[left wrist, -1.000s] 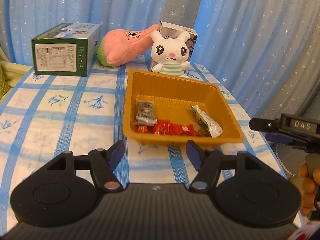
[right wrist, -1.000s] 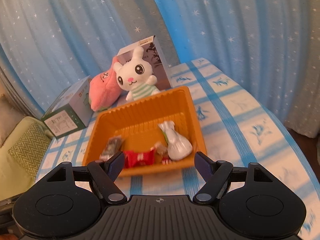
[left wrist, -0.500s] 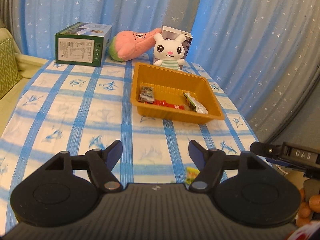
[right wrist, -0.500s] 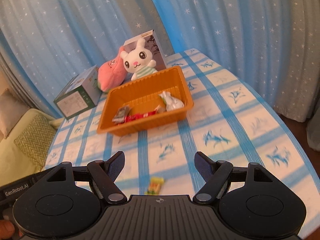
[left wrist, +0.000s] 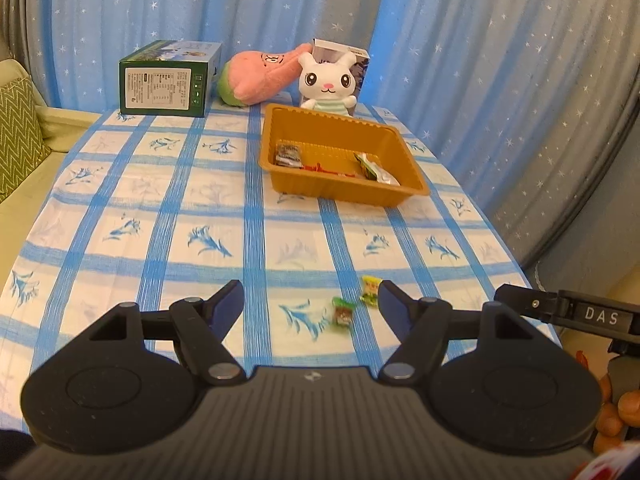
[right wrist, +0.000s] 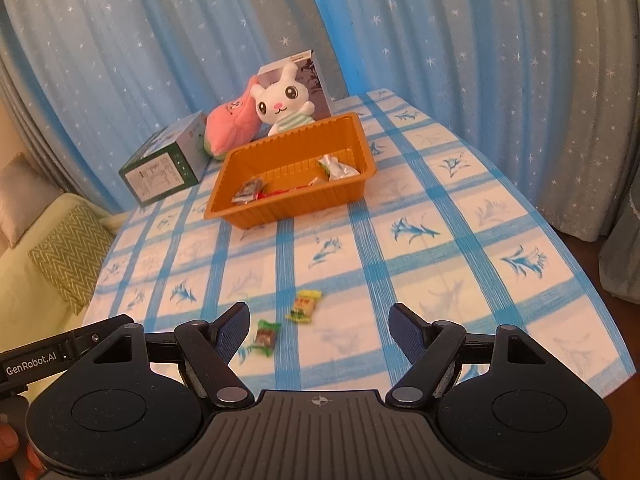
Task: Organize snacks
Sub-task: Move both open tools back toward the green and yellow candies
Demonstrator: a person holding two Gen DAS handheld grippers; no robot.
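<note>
Far left, a sofa (left wrist: 24, 136) with a green zigzag cushion (left wrist: 16, 136) is sitting beside the tabletop (left wrist: 120, 200), which is wearing a blue checked cloth. At the back left a green box (left wrist: 168, 78) is lying flat; next to it a pink plush (left wrist: 260, 76) is leaning toward a white bunny plush (left wrist: 328, 84), with a carton (left wrist: 352, 56) standing behind the bunny.

Just in front of the bunny, the orange tray (left wrist: 344, 192) is holding a dark packet (left wrist: 287, 155) at its left end, red wrappers (left wrist: 324, 169) along the near wall and a green-and-white bag (left wrist: 376, 170) at its right end.

Well apart from the tray, near the front edge, two loose snacks are lying on the cloth close together: a green-wrapped candy (left wrist: 343, 314) and, up and to its right, a yellow-wrapped candy (left wrist: 370, 290).

You are holding the left gripper (left wrist: 310, 304) over that near edge, fingers spread wide and gripping nothing; both candies are showing between them, toward the right finger, which is almost beside the yellow one. Your right gripper (right wrist: 318, 326) is hanging likewise, fingers wide apart and empty, with the candies toward its left finger. Each gripper's side is poking into the other's view, with your fingertips (left wrist: 616, 416) visible at the edge.
</note>
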